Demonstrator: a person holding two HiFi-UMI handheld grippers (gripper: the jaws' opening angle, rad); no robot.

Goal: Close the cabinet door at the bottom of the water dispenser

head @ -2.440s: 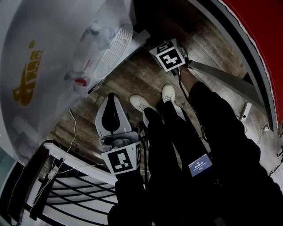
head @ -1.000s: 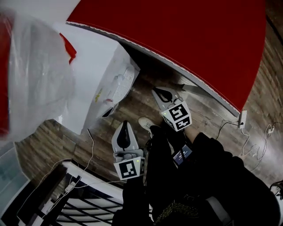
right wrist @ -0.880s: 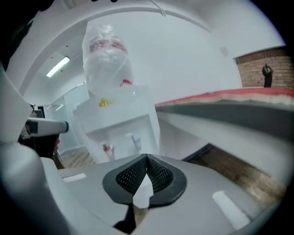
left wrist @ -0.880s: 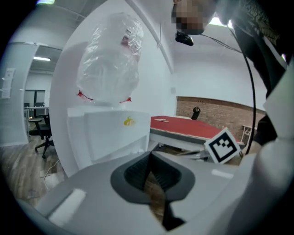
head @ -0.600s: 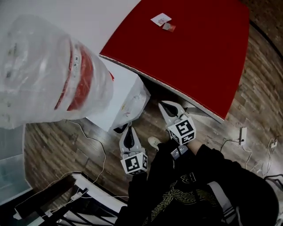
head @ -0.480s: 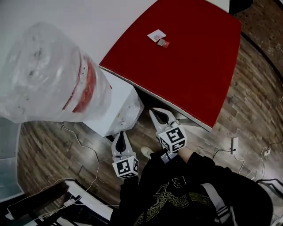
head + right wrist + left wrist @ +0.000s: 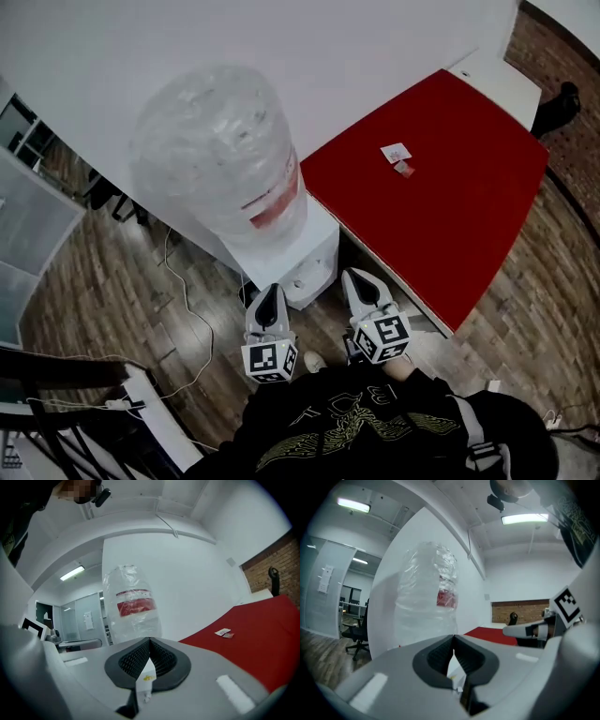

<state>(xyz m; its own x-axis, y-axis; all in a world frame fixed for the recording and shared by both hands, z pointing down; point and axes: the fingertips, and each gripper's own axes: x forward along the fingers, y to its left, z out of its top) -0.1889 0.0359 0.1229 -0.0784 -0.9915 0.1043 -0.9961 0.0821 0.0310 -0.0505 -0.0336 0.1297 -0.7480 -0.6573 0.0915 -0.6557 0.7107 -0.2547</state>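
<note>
The white water dispenser [image 7: 317, 255] stands against the wall, carrying a big bottle [image 7: 220, 155] wrapped in clear plastic with a red label. Seen from above, its bottom cabinet door is hidden. My left gripper [image 7: 270, 292] and right gripper [image 7: 353, 277] hover side by side just in front of the dispenser, touching nothing. Both point level at the bottle [image 7: 426, 602] [image 7: 133, 604]. The left gripper [image 7: 453, 637] has its jaws shut and empty. The right gripper [image 7: 149, 641] is likewise shut with nothing in it.
A red table [image 7: 441, 197] with two small cards [image 7: 398, 155] adjoins the dispenser on the right. Cables [image 7: 187, 309] trail over the wood floor to the left. A black-and-white rack [image 7: 141, 412] sits at lower left. Glass partitions [image 7: 28, 225] and an office chair [image 7: 356, 634] stand further left.
The person has stood up: both grippers rose from near the floor by the dispenser's lower part to bottle height. The view now takes in the dispenser's top and the whole red table.
</note>
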